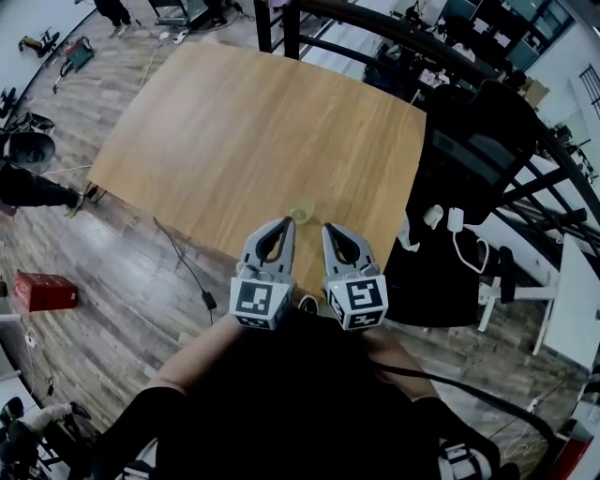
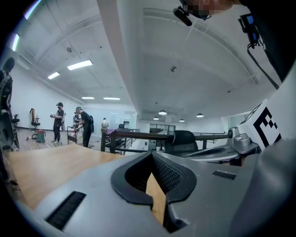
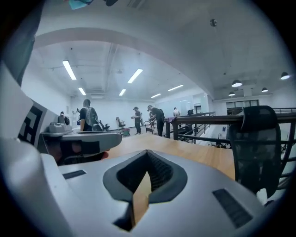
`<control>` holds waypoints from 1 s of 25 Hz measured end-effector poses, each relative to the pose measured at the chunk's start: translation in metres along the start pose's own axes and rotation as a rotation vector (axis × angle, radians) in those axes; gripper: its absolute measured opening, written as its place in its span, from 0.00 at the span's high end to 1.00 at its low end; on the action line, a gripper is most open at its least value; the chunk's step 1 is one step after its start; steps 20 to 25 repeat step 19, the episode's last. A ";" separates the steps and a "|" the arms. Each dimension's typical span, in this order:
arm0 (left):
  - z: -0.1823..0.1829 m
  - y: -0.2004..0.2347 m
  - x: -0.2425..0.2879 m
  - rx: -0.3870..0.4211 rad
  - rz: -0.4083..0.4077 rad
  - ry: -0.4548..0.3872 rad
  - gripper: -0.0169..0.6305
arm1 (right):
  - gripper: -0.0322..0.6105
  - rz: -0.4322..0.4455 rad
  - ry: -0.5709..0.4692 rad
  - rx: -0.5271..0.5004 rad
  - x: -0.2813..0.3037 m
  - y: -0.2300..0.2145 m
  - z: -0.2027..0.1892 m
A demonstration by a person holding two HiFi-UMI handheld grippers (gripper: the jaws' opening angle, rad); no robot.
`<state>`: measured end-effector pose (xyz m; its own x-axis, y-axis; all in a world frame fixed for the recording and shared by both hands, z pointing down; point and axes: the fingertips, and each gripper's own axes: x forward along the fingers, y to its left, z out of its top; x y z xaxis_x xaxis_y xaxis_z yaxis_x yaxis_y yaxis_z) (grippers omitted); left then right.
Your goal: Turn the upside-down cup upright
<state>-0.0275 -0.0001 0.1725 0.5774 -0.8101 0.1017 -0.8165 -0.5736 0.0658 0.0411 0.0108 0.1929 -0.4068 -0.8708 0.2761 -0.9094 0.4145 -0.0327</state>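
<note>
A small clear cup (image 1: pixel 302 213) stands on the wooden table (image 1: pixel 234 141) near its front edge; it is too faint to tell which way up it is. My left gripper (image 1: pixel 285 224) and right gripper (image 1: pixel 329 229) are held side by side above that front edge, close to the person's chest, with the cup just beyond their tips. Both are shut with nothing between the jaws. The left gripper view looks level over the table along its shut gripper (image 2: pixel 151 154). The right gripper view does the same along its own gripper (image 3: pixel 147 152). Neither gripper view shows the cup.
A black office chair (image 1: pixel 469 159) stands at the table's right side, with white plugs (image 1: pixel 445 218) hanging on it. A dark railing (image 1: pixel 394 23) runs behind the table. A cable (image 1: pixel 187 267) and a red box (image 1: pixel 42 291) lie on the floor at left. People (image 3: pixel 88 118) stand far off.
</note>
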 end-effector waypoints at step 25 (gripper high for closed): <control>0.005 -0.040 -0.023 -0.023 0.025 0.052 0.96 | 0.93 0.051 -0.036 -0.021 -0.042 0.022 0.022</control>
